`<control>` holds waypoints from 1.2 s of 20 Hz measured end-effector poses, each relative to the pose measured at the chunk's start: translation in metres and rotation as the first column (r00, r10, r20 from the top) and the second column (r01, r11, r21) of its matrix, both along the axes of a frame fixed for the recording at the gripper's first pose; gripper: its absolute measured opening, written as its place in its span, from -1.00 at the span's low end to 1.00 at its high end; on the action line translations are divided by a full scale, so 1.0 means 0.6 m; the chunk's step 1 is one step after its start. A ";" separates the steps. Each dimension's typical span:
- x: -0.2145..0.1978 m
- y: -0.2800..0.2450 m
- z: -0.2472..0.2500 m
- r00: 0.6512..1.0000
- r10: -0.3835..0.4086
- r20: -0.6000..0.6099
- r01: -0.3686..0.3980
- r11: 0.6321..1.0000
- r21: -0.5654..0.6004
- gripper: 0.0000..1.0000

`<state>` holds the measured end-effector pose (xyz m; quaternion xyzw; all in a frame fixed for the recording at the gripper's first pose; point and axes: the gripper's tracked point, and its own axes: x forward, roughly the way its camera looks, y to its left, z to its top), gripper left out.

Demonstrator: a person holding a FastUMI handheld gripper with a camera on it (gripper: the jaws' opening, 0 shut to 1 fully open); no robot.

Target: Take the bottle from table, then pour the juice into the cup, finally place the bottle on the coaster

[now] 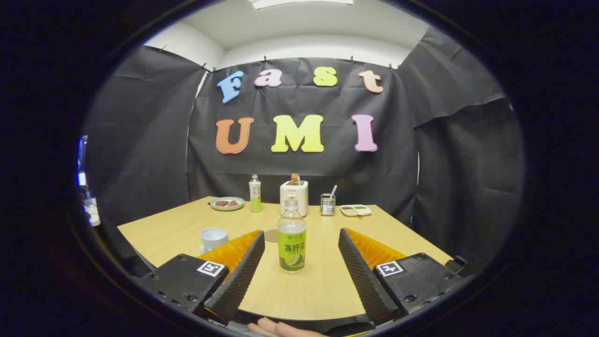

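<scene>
A: State the condition of the juice bottle.

B: The juice bottle stands upright on the wooden table. It is clear plastic with a green label and pale liquid up to its shoulder. The cap looks absent, though the neck is too small to confirm.

A: Gripper status?

B: The fingers are spread wide. The bottle stands between them, touching neither.

A: Other task items?

B: The white cup sits beyond the left finger, which cuts off its lower part. The round coaster lies just left of the bottle, partly hidden by that finger. At the far edge, a second bottle and a toaster stand upright.
</scene>
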<state>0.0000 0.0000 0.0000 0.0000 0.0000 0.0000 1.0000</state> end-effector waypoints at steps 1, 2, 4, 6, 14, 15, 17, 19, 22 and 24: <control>0.000 -0.001 0.000 1.000 0.000 0.001 0.000 1.000 0.003 1.00; -0.002 -0.003 0.001 1.000 0.000 0.000 0.000 1.000 0.007 1.00; -0.001 -0.003 -0.004 1.000 0.009 -0.009 -0.009 1.000 0.021 1.00; -0.002 -0.005 -0.004 1.000 0.014 -0.014 -0.014 1.000 0.027 1.00; -0.002 -0.017 -0.006 1.000 0.002 -0.014 -0.002 1.000 0.025 1.00; -0.002 -0.018 -0.009 1.000 0.001 -0.016 0.000 1.000 0.024 1.00; -0.001 -0.018 -0.011 1.000 0.001 -0.020 -0.001 1.000 0.023 1.00; 0.001 -0.018 -0.015 1.000 0.001 -0.024 -0.001 1.000 0.022 1.00; 0.004 -0.022 -0.019 1.000 -0.006 -0.029 0.006 1.000 0.020 1.00; 0.007 -0.023 -0.020 1.000 -0.005 -0.030 0.006 1.000 0.023 1.00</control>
